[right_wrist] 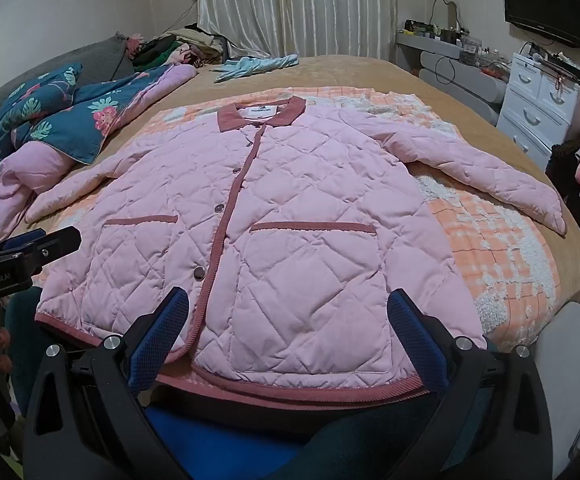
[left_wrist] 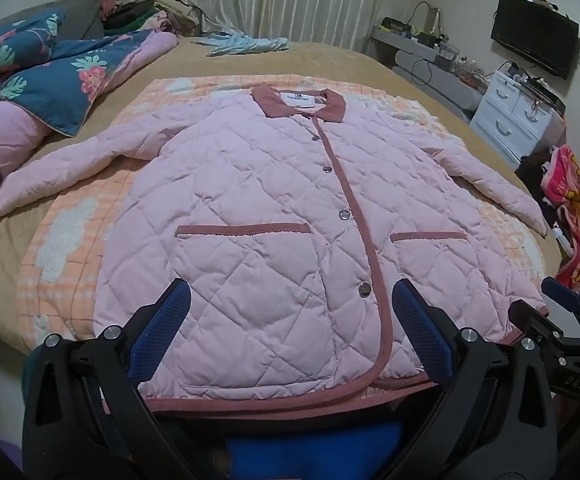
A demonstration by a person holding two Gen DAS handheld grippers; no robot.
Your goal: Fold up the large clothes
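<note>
Jacket [left_wrist: 274, 216] was lying flat and buttoned on the bed [left_wrist: 329, 56], sleeves out to both sides, hem at the near edge, with my left tongs [left_wrist: 290, 336] and right tongs [right_wrist: 288, 338] both spread apart over the hem, gripping nothing. Main worry was the puffy quilting: pinch only the top layer and the front lifts off the back. The blanket [left_wrist: 62, 248] underneath could've got grabbed too.
</note>
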